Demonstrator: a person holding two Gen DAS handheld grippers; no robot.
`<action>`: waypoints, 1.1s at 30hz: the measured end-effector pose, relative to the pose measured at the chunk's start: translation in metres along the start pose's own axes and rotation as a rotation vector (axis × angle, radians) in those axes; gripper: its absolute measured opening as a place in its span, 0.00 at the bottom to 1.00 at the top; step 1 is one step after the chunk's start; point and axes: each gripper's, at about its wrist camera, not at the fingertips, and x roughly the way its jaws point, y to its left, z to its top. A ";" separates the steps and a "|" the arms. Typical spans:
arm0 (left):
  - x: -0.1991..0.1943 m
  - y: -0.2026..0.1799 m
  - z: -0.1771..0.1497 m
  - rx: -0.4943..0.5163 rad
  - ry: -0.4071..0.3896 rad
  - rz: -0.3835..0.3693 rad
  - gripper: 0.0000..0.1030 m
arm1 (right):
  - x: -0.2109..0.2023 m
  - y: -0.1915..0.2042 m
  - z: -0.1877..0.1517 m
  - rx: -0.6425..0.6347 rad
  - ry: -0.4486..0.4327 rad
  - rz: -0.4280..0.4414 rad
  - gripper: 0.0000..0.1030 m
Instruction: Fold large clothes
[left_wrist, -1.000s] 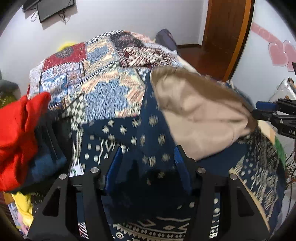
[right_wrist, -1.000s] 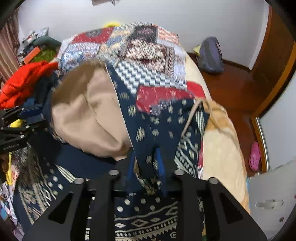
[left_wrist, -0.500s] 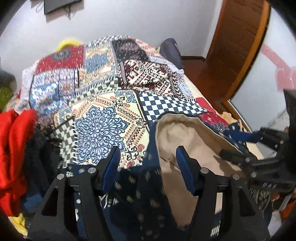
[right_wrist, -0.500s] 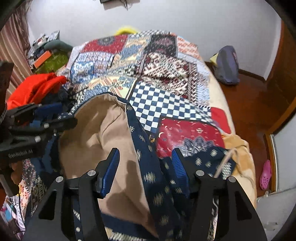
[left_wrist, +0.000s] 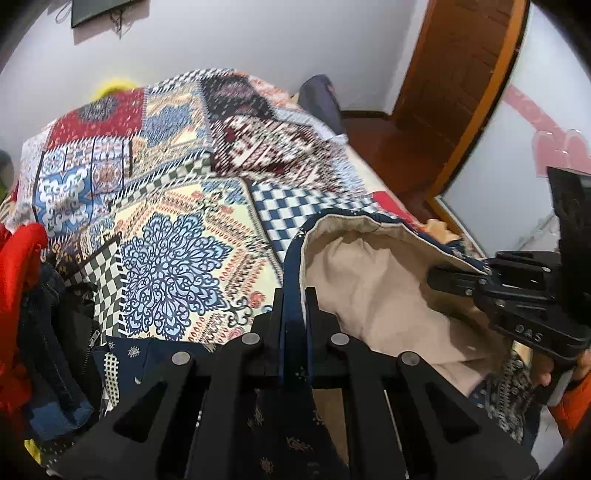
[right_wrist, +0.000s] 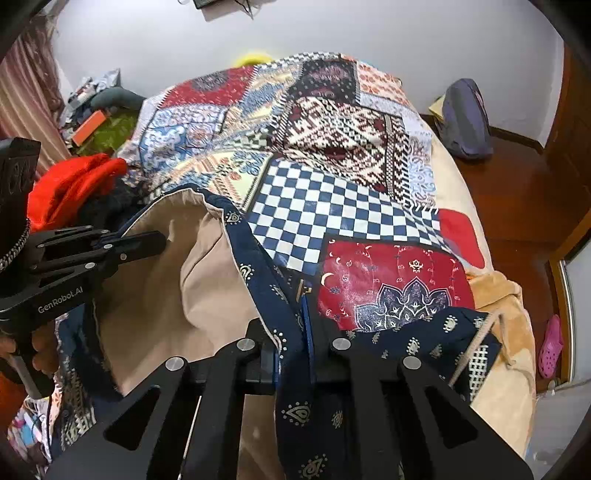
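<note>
Two views, left wrist: left hand-held gripper has just closed, pinching the navy garment edge on the bed; wooden door beyond.
Right wrist: right hand-held gripper likewise just clamped the garment's navy edge; red clothes heaped left, pink shoe on floor.

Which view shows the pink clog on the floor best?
The right wrist view. The pink clog lies in plain sight on the wooden floor at the frame's right edge, beyond the bed. The left wrist view does not show it: its right side is filled by the right gripper and the door.
</note>
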 end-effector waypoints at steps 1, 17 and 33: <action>-0.008 -0.003 -0.001 0.008 -0.009 -0.010 0.07 | -0.007 0.001 -0.002 -0.009 -0.009 -0.001 0.08; -0.092 -0.055 -0.086 0.128 0.055 -0.124 0.07 | -0.106 0.025 -0.088 -0.064 -0.025 0.035 0.07; -0.117 -0.089 -0.158 0.270 0.093 -0.031 0.46 | -0.121 0.032 -0.141 -0.025 0.137 0.010 0.25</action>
